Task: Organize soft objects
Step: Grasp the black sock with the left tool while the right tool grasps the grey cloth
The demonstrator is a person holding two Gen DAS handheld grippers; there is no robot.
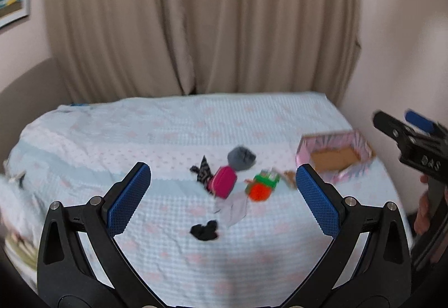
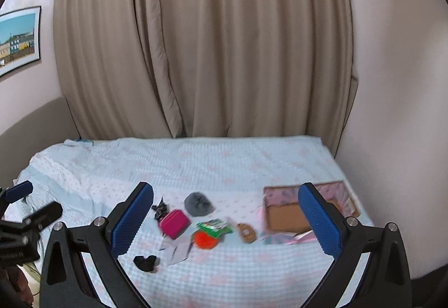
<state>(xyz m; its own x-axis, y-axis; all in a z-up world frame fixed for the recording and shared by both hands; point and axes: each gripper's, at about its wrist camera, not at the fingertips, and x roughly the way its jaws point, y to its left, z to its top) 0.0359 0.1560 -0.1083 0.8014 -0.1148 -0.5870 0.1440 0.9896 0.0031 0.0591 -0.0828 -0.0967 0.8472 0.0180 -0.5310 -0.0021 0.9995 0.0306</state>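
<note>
Softness is being judged as the main handling trait: a small cluster of light, limp things is lying near the middle of the pale blue quilted bed cover [image 2: 224, 168], toward its near edge. A grey fuzzy rolled bundle [image 2: 198, 204] is sitting farthest back, with a magenta zipped fabric pouch [image 2: 174, 224] just beside it and a black-and-white patterned scrap [image 2: 159, 208] touching the pouch's left side. An orange plush ball under a green printed packet [image 2: 208, 235] is lying to the right, a pale grey flat cloth [image 2: 176, 249] is spread nearer the front, and a black crumpled fabric piece [image 2: 145, 263] is resting nearest the front edge. A pink paper-lined cardboard box [image 2: 282, 219] is standing open toward the bed's right edge, apparently unfilled.

Both tools are being held above the bed, clear of everything. The left gripper [image 1: 222, 200] is being carried with its jaws spread wide and nothing between them; the right gripper [image 2: 225, 219] likewise.

The cloth pieces are being expected to sag and slip, so a pinch at a bunched fold is being favoured. The pouch is likely being best taken across its narrow sides, and the grey bundle across its middle.
</note>
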